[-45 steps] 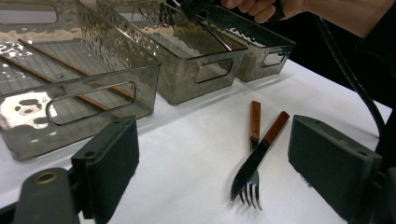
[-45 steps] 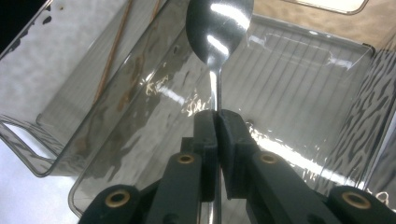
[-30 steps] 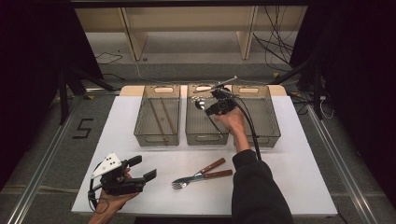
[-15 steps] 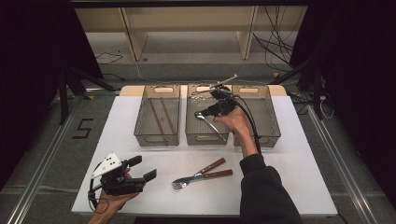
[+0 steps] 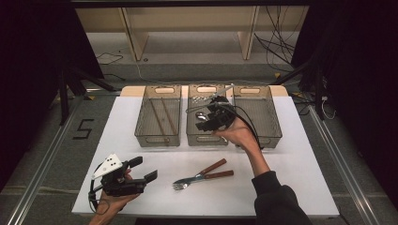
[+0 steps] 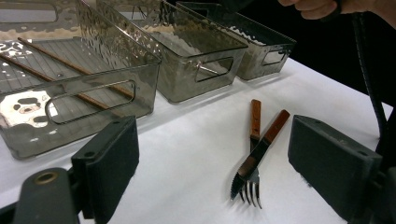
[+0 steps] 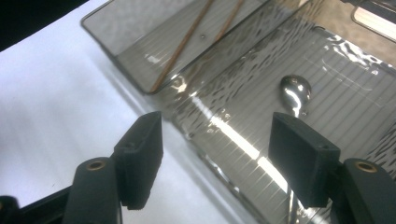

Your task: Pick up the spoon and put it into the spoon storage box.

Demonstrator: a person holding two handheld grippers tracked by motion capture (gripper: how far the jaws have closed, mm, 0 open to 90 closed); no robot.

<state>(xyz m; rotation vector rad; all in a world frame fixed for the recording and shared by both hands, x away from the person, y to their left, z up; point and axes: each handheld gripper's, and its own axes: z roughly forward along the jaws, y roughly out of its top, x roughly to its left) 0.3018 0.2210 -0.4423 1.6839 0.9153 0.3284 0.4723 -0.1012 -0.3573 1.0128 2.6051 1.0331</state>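
My right gripper [image 5: 206, 123] hangs over the middle bin [image 5: 206, 136], jaws apart, nothing between them. In the right gripper view the jaws frame that bin's ribbed floor, and a spoon [image 7: 295, 93] lies in it, bowl up, just past the right jaw. I can't tell if the jaw tips touch the bin wall.

Left bin [image 5: 158, 133] holds two chopsticks [image 5: 164, 117], lying lengthwise along its floor; they also show in the right gripper view at top. Right bin [image 5: 258, 133] sits just beside the middle one, contents I can't make out.

My left gripper [image 5: 145, 169] rests low at the near left of the white table [image 5: 291, 164], held in my left hand [image 5: 110, 204], jaws wide apart and empty. Grey plate on top of it.

Between the grippers, on the table in front of the bins: a fork [image 5: 199, 178] and a knife [image 6: 259, 151], both with wooden handles, crossed over each other, handles pointing toward the bins. In the left gripper view the knife blade lies over the fork, tines toward the camera, both sitting between the open jaws but well ahead of them, not touched.

My right hand [image 5: 237, 136] is above the middle bin's near edge, cable trailing off it.
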